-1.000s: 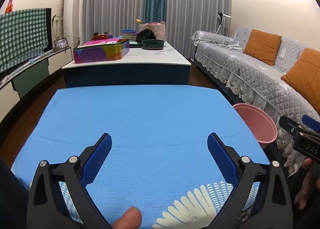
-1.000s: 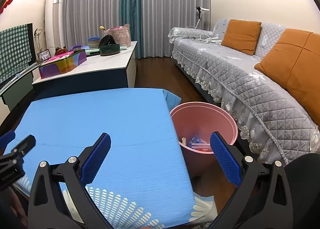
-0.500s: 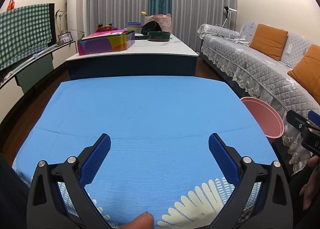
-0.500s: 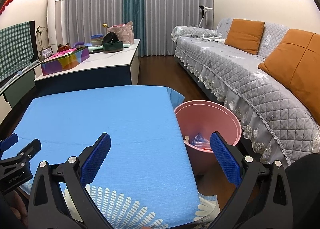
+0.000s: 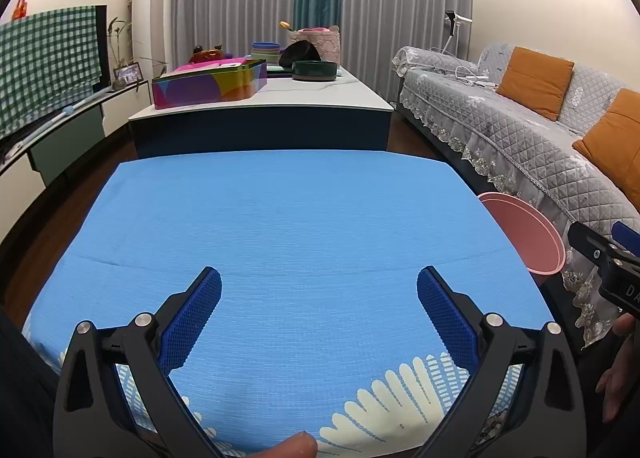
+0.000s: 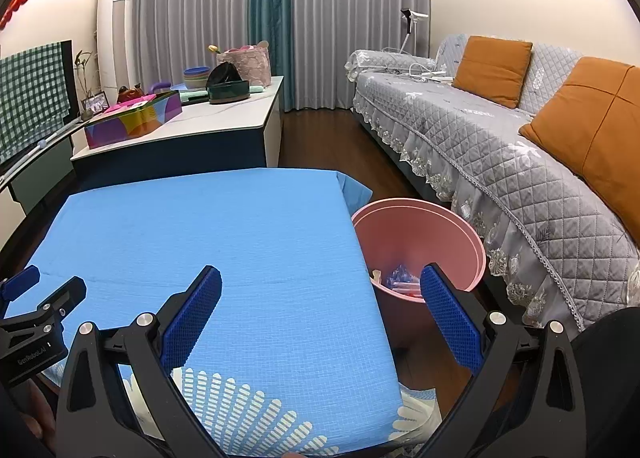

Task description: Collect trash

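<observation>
Across the lower half of both frames, the left gripper (image 5: 319, 286) and right gripper (image 6: 321, 284) hovered with fingers spread wide and empty over the blue-covered desk (image 5: 296, 218), the pink bin (image 6: 420, 234) at right holding scraps.

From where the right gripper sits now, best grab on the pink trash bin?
Probably pinch the pink trash bin by its thin upper rim, coming from above. The mouth is open and upright, and its flared wall looks too wide for the open right gripper.
</observation>
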The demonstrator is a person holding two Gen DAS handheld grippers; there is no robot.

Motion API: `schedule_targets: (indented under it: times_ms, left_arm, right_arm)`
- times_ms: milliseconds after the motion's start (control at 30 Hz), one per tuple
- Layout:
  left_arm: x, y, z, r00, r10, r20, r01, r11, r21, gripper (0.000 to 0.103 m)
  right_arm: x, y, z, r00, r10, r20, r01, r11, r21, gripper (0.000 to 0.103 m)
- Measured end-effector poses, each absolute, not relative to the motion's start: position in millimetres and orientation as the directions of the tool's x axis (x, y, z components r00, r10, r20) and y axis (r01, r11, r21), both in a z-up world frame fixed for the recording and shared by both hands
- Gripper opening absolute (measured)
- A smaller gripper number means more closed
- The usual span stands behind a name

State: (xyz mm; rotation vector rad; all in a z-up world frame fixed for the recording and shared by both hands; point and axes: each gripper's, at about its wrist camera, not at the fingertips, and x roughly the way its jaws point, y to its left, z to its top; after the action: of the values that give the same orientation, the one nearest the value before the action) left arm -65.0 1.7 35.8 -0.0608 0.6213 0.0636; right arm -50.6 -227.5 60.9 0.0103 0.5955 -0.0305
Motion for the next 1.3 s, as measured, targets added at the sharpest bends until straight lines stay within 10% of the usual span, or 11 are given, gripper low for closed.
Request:
schedule_targets:
  times_ms: [1300]
  left_arm:
    - [-65.2, -1.1, 35.8, 0.811, 0.04, -0.584, -0.073, 0.997, -0.033, 0.095]
  right_arm:
    - [-50.6, -229.6, 61.3, 0.828, -0.025, -0.56, 0.033, 0.999, 0.004, 0.098]
